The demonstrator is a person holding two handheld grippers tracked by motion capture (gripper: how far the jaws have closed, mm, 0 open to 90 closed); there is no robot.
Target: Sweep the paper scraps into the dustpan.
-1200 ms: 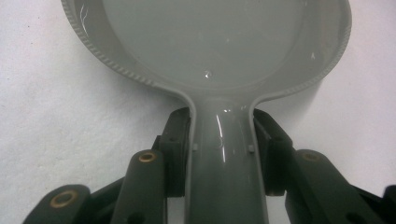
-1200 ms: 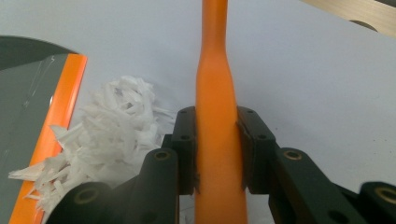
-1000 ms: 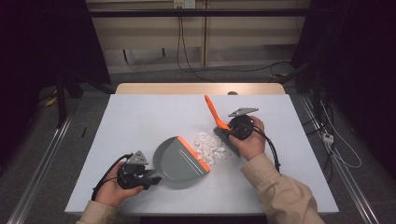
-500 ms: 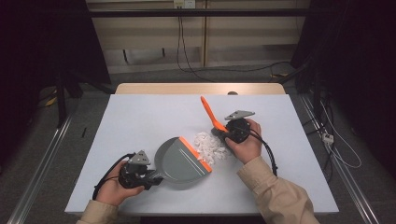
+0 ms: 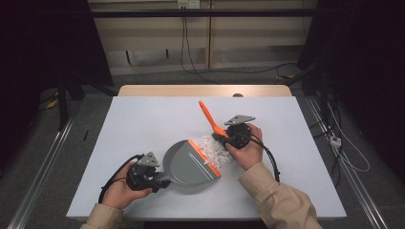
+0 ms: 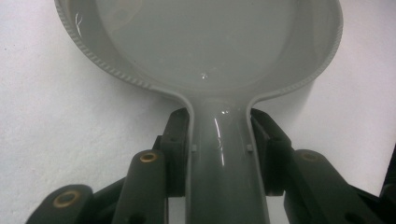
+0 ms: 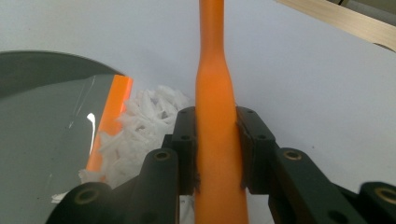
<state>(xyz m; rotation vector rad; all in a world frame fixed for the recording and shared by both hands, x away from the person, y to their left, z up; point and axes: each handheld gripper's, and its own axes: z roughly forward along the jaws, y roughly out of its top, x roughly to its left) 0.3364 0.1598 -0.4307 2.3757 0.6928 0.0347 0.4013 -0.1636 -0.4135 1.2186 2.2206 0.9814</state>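
Note:
A grey dustpan (image 5: 188,164) with an orange lip (image 5: 204,158) lies flat on the white table, its pan seen close in the left gripper view (image 6: 205,42). My left gripper (image 5: 152,180) is shut on the dustpan's handle (image 6: 224,163). A pile of white scraps (image 5: 212,149) lies against the orange lip, also in the right gripper view (image 7: 140,126). My right gripper (image 5: 224,136) is shut on an orange brush handle (image 5: 208,116) that rises tilted up and to the left; the handle (image 7: 215,126) sits between the black jaws. The brush's bristles are hidden.
The white tabletop (image 5: 143,119) has bare room on the left and far side. A wooden strip (image 5: 200,90) edges the far end. Cables (image 5: 267,157) trail from my right gripper toward the near edge. Metal rails (image 5: 43,162) run along the floor.
My right gripper has moved left and nearer with the brush, pushing the white scraps against the dustpan's orange lip. The left gripper and dustpan stayed nearly still.

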